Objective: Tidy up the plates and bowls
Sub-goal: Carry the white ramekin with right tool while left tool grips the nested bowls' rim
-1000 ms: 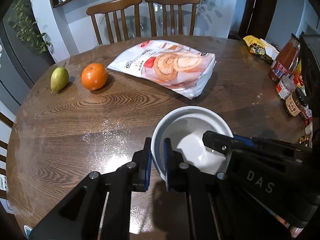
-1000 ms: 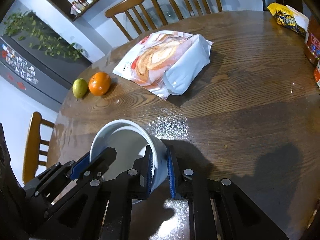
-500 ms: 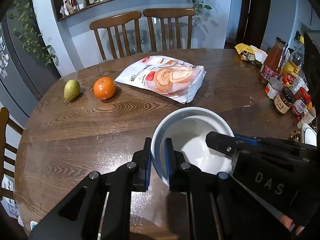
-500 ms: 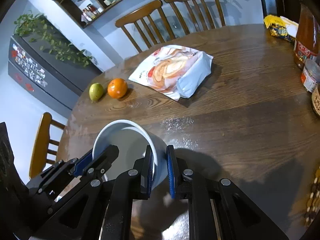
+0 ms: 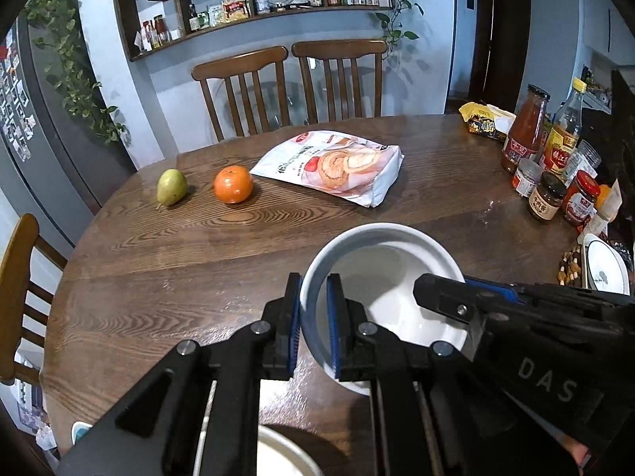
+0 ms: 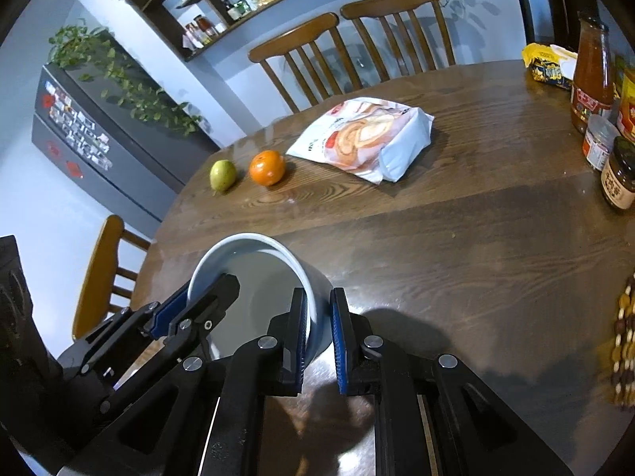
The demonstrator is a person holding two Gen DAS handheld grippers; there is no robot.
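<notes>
Now higher above the desk (image 5: 166, 277) than a second ago: more room and shelf in view, the white bowl (image 5: 389, 277) lifted clear. Left hand-held gripper (image 5: 313, 329) clamped narrow on the near-left rim, right hand-held gripper (image 6: 319, 337) pinching the opposite wall. Probably carrying toward another white dish (image 5: 285, 456) at the bottom edge; stacking not yet done.

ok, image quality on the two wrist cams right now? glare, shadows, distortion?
Left wrist: strong fisheye bending, dark vignette corners, soft sheen on the round dark wooden table, white ceramic bowl sharp. Right wrist: tilted horizon, the right gripper casts a dark shadow on the wood, beaded mat at the right edge blurred.
</notes>
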